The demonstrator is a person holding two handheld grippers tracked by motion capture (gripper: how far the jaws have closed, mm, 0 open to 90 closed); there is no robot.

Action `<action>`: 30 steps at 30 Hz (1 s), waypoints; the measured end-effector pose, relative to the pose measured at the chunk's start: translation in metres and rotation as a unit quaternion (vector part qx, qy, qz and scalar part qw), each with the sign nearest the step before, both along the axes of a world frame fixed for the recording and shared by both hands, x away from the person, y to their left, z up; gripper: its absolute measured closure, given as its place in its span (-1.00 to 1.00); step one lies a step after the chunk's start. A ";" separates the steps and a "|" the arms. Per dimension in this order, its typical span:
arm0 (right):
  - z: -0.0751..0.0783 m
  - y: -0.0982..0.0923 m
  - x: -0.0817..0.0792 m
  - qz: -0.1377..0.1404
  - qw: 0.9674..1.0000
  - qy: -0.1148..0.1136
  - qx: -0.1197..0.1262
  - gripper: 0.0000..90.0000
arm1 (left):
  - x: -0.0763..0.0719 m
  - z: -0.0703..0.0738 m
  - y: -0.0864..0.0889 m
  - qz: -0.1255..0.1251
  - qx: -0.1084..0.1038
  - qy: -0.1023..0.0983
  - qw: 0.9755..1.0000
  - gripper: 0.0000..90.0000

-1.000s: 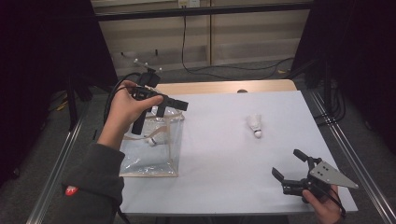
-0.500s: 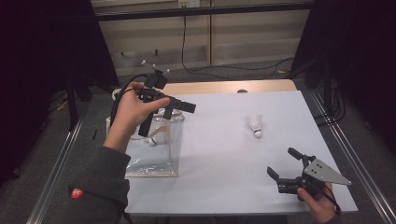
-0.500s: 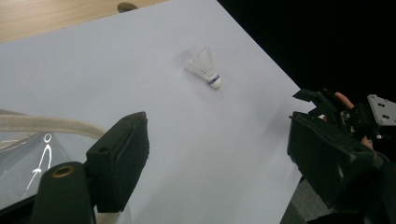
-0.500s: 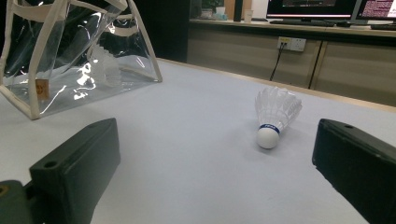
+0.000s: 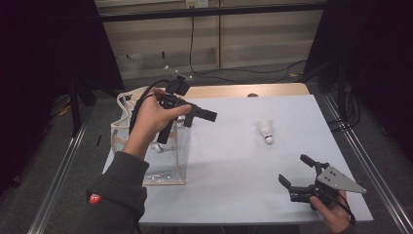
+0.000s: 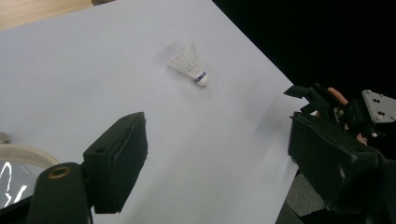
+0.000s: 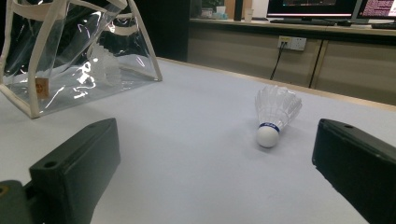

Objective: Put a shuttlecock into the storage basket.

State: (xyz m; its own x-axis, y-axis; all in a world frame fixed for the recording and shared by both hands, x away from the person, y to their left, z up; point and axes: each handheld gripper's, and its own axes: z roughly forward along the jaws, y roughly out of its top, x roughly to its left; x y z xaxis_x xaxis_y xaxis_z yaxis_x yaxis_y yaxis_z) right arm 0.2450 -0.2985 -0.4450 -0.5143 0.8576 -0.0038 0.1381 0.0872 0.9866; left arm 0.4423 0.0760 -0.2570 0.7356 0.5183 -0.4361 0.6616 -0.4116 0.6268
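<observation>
Lifted clear of the clear bag, left gripper swings toward the shuttlecock, jaws just spreading, empty; right gripper jaws spread wide above the tabletop.

shuttlecock: white feathers, blue band, white cork
bag: clear plastic, cream trim, small orange tag
worktop: white sheet, tan wood at far edge
left gripper: black
right gripper: black, grey plate
sleeve: dark grey, red badge

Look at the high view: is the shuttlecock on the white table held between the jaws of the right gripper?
No. The shuttlecock lies alone on the table, apart from the open, empty right gripper.
</observation>
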 end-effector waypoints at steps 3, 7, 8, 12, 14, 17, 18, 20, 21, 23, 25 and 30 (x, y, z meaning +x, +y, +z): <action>0.000 -0.001 0.000 -0.001 1.000 0.001 0.002 -0.98 | 0.000 -0.001 -0.004 -0.005 0.000 -0.003 1.000 -0.57; 0.000 0.000 0.000 -0.001 1.000 0.001 0.001 -0.98 | -0.002 -0.004 -0.010 -0.007 -0.004 -0.003 1.000 -0.61; 0.000 0.000 0.000 0.000 1.000 0.001 0.001 -0.98 | -0.003 -0.004 -0.011 -0.010 -0.002 -0.005 1.000 -0.61; 0.000 0.000 0.000 -0.001 1.000 0.001 0.000 -0.98 | -0.005 -0.006 -0.016 -0.012 -0.003 -0.007 1.000 -0.64; 0.000 0.000 0.000 -0.001 1.000 0.001 0.001 -0.98 | -0.007 -0.007 -0.019 -0.014 -0.002 -0.007 1.000 -0.65; 0.000 0.001 0.000 0.001 1.000 0.000 -0.001 -0.98 | -0.009 -0.009 -0.022 -0.016 -0.005 -0.007 1.000 -0.67; 0.000 0.001 0.001 0.001 1.000 0.000 -0.001 -0.98 | -0.010 -0.009 -0.024 -0.014 -0.001 -0.007 1.000 -0.67; 0.000 0.001 0.001 0.002 1.000 0.000 -0.002 -0.98 | -0.011 -0.011 -0.026 -0.015 -0.002 -0.007 1.000 -0.67; 0.000 0.001 0.001 0.002 1.000 -0.001 -0.001 -0.98 | -0.011 -0.012 -0.027 -0.017 0.000 -0.008 1.000 -0.68; 0.000 0.001 0.001 0.003 1.000 -0.001 -0.001 -0.98 | -0.012 -0.014 -0.030 -0.016 -0.002 -0.007 1.000 -0.68; 0.000 0.001 0.001 0.003 1.000 -0.001 -0.001 -0.98 | -0.013 -0.017 -0.032 -0.020 0.001 -0.010 1.000 -0.70; 0.000 0.001 0.001 0.003 1.000 -0.001 0.000 -0.98 | -0.016 -0.023 -0.040 -0.018 0.005 -0.004 1.000 -0.72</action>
